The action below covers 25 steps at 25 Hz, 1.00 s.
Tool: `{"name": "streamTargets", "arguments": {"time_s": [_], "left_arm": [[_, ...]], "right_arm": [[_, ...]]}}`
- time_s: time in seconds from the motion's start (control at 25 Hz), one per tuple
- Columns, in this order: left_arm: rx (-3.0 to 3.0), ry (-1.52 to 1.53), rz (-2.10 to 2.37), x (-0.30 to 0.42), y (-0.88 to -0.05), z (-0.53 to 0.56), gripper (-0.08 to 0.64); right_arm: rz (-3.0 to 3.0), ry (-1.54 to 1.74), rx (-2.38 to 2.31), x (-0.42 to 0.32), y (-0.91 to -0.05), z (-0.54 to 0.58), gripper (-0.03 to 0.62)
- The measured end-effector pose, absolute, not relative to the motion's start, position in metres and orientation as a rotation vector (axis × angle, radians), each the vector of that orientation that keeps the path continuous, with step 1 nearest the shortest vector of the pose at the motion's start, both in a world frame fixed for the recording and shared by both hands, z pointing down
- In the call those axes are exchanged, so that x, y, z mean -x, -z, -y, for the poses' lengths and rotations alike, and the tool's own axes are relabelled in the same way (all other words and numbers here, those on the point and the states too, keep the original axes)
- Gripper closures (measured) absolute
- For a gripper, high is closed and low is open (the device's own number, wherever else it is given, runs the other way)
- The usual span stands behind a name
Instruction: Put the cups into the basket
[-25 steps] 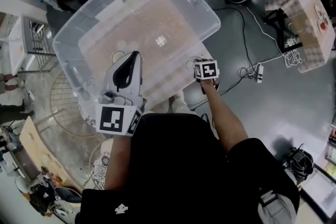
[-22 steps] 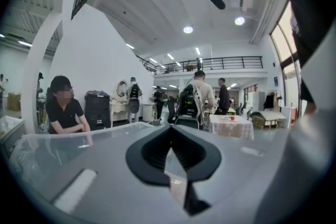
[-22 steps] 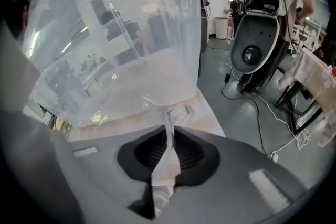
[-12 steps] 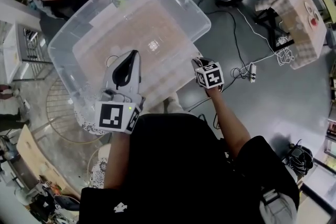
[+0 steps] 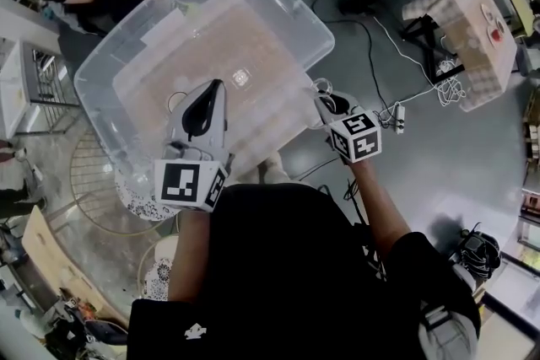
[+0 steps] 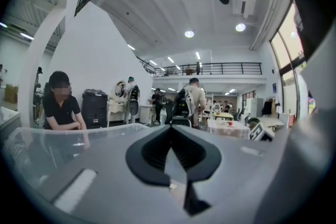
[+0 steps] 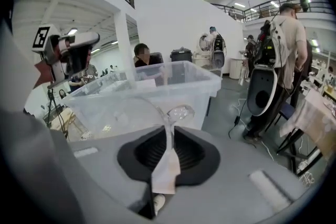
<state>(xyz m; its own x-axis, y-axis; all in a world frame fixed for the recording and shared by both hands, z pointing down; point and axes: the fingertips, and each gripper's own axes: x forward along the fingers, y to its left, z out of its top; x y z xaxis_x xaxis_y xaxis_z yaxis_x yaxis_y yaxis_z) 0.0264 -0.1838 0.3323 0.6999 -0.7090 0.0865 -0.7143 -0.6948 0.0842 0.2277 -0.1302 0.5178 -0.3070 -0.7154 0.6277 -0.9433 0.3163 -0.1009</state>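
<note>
R gripper [image 7: 168, 134], centre-right in the head view and just off the lower-right edge of the clear basket [image 5: 325, 34], was clenched on a clear cup [image 7: 177, 113]. Its jaws stood a little apart w/ the cup's thin wall pinched edge-on betw. them. The wall ran straight up the frame from the jaws, then curved off to the left. Which end was the mouth couldn't be told thru the clear plastic. Cup was outside the basket, whose near wall stood behind it. L gripper [image 5: 215, 90], over the basket's lower-left part, pointed up the frame, jaws pressed together w/ nothing in them.
</note>
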Motion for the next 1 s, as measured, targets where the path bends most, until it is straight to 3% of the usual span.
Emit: {"name": "streamTargets", "arguments": {"time_s": [0.48,1.0], "left_arm": [[-2.744,-0.044,1.219,-0.007,-0.335,0.194,0.552],[-2.668,-0.049,1.340,0.032,-0.343,0.204,0.552]], "right_arm": [[2.289,-0.413,-1.486,-0.202,-0.413,0.164,0.552],[2.395,-0.347,-1.357,-0.148,-0.392,0.241,0.552]]}}
